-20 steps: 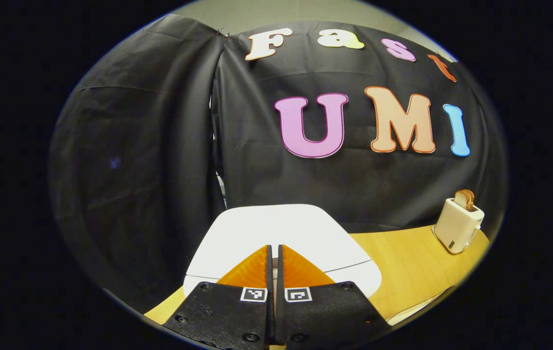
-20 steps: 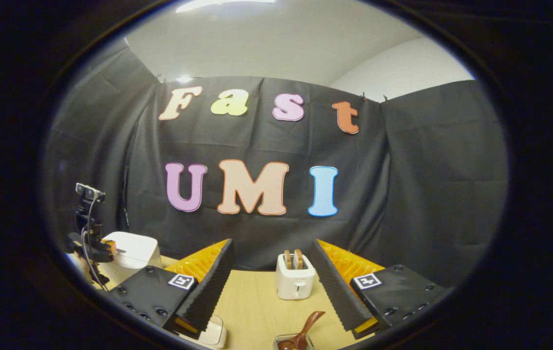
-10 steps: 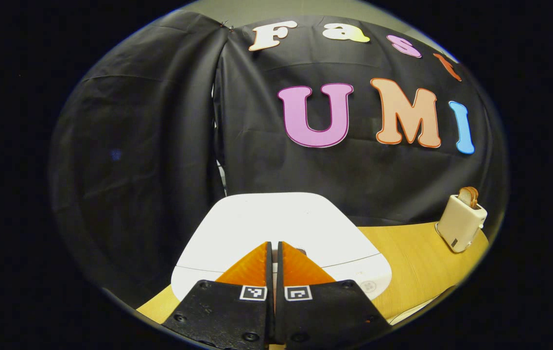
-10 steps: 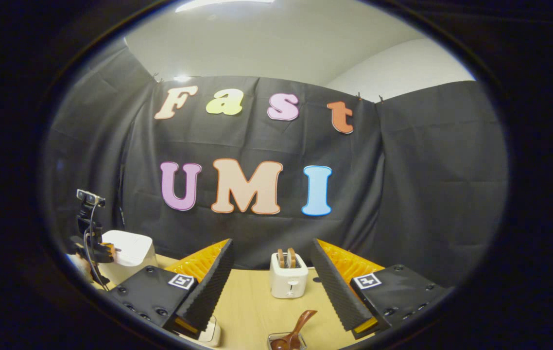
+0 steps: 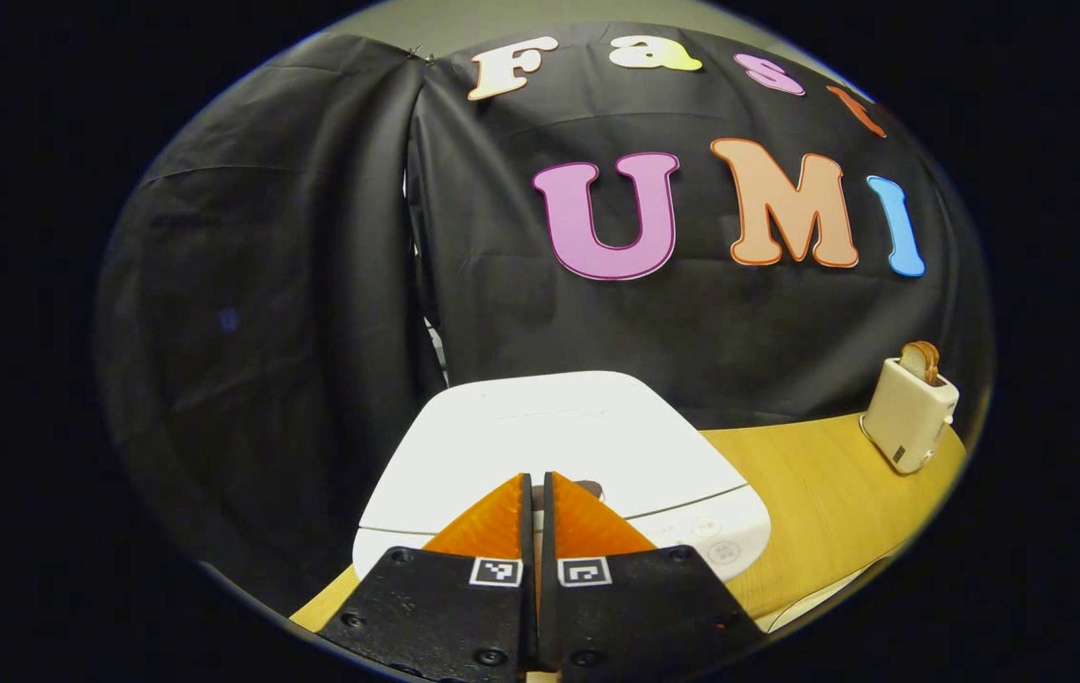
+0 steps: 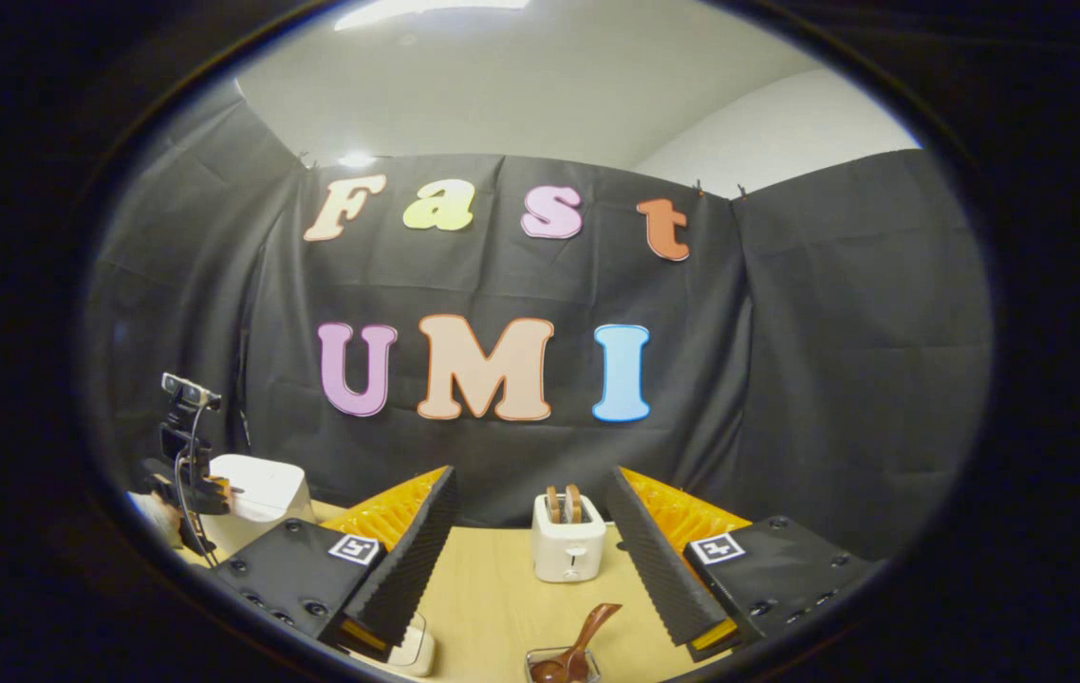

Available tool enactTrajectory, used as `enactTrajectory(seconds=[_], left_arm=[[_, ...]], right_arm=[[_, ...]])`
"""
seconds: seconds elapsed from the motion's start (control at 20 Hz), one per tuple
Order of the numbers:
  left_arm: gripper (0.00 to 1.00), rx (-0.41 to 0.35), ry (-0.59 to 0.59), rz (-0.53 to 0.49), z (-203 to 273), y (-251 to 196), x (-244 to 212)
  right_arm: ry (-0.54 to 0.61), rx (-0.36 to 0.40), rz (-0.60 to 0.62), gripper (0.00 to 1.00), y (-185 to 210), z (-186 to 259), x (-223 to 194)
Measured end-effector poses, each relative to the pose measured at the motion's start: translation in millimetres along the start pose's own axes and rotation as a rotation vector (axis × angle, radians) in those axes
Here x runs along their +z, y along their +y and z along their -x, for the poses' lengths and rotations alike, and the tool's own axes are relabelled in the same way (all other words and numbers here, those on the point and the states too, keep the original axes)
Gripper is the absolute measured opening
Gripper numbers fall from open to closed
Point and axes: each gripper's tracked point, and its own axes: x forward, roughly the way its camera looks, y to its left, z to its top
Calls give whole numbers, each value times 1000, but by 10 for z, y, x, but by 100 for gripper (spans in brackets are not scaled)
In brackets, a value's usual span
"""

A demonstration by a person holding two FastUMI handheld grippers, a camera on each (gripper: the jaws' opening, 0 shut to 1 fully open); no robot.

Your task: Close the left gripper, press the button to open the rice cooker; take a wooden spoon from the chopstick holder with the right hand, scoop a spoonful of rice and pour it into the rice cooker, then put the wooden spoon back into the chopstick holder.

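The white rice cooker (image 5: 549,436) stands right in front of my left gripper (image 5: 536,479), its lid down. That gripper is shut with nothing held, its tips over the lid's front edge by a dark button (image 5: 590,490). In the right gripper view the cooker (image 6: 260,484) sits far left, with the left gripper (image 6: 215,491) and a hand (image 6: 160,517) at its front. My right gripper (image 6: 530,472) hangs open above the table. A brown wooden spoon (image 6: 589,634) leans in the chopstick holder (image 6: 533,661) at the bottom edge, below the right finger.
A white toaster (image 6: 568,548) with bread slices stands mid-table near the back wall; it is at the far right (image 5: 910,417) in the left gripper view. A small white object (image 6: 414,651) lies under my right gripper's left finger. The wooden table (image 5: 815,493) stretches right of the cooker.
The left gripper has drawn slightly back and up over the cooker, so the front control panel now shows. The right gripper barely shifted and stays open.
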Motion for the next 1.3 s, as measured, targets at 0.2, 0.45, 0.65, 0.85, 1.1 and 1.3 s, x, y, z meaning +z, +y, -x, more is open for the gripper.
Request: enactTrajectory(seconds=[0.2, 0.45, 0.65, 0.85, 1.1, 1.3], left_arm=[[0, -1, -162, -56, 117, 15, 524], [0, -39, -179, -21, 253, -95, 716], [14, -99, -244, 6, 587, -263, 966], [98, -141, -297, 12, 1030, -403, 1181], [96, -197, -373, 13, 1495, -660, 1426], [99, -218, -421, -4, 1764, -772, 1610]], right_arm=[[7, 12, -8, 100, -2, -2, -39], [-7, 23, -16, 100, -24, -31, -5], [-11, 9, -21, 100, -170, -62, -49], [-5, -9, -20, 100, -371, -142, -125], [39, -19, -9, 100, -631, -307, -369], [106, -14, -55, 100, -750, -461, -649]])
